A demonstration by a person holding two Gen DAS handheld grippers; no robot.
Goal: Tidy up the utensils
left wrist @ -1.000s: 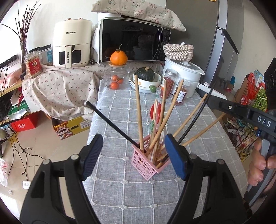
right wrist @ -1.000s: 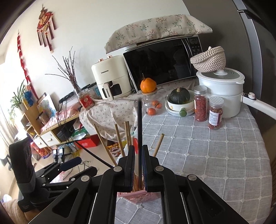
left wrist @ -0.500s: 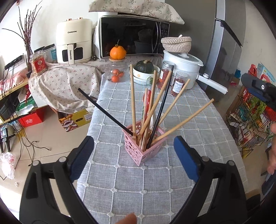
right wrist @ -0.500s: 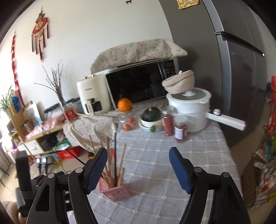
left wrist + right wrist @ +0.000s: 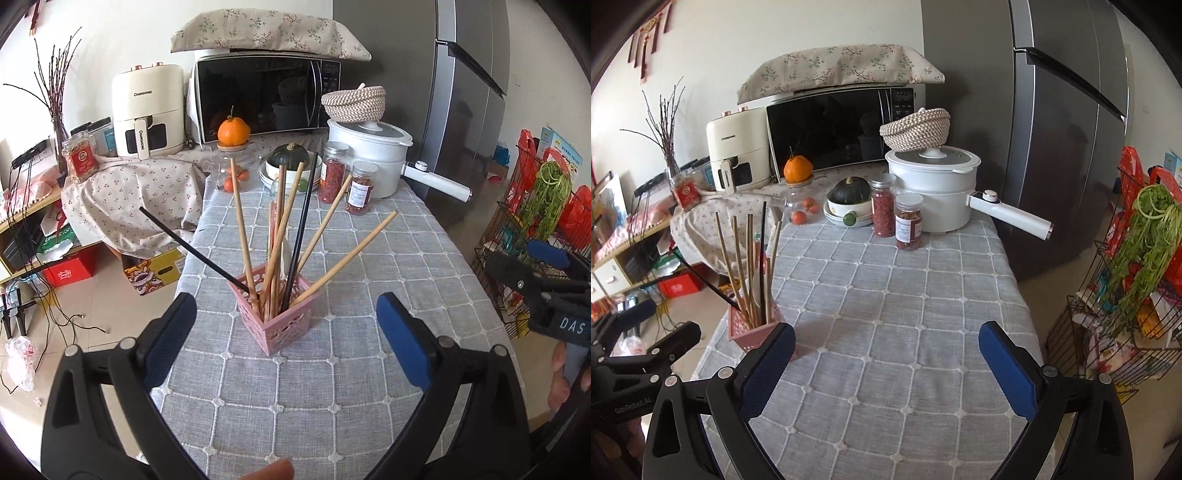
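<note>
Seen from the left wrist, the left tongs (image 5: 288, 328) stand wide apart with nothing between their blue pads (image 5: 400, 339); their jaws have just been opening further. Beyond them, in the middle of the grey checked cloth on the bench (image 5: 369, 387), sits the pink holder (image 5: 275, 312), a small square openwork basket standing upright. The chopsticks (image 5: 275, 236) are inside it, fanned out: several wooden ones lean in different directions, one black stick stands nearly upright among them and another black one (image 5: 192, 247) slants far out to the left. At the right edge of this view the right tongs (image 5: 543, 273) show from the side, clear of the basket, with part of a hand (image 5: 565, 380) below them. At the far end of the bench stand a white pot (image 5: 369, 155), two jars (image 5: 345, 182) of red contents and a bowl holding a dark green squash (image 5: 286, 157), with a microwave (image 5: 266, 98) behind. From the right wrist, the right tongs (image 5: 886, 354) have just been opening too and gape wide over bare cloth, holding nothing. The pink holder (image 5: 753, 332) stands to their left near the bench edge, partly behind the left pad, with its sticks upright. The left tongs (image 5: 639, 332) appear at the lower left edge.
</note>
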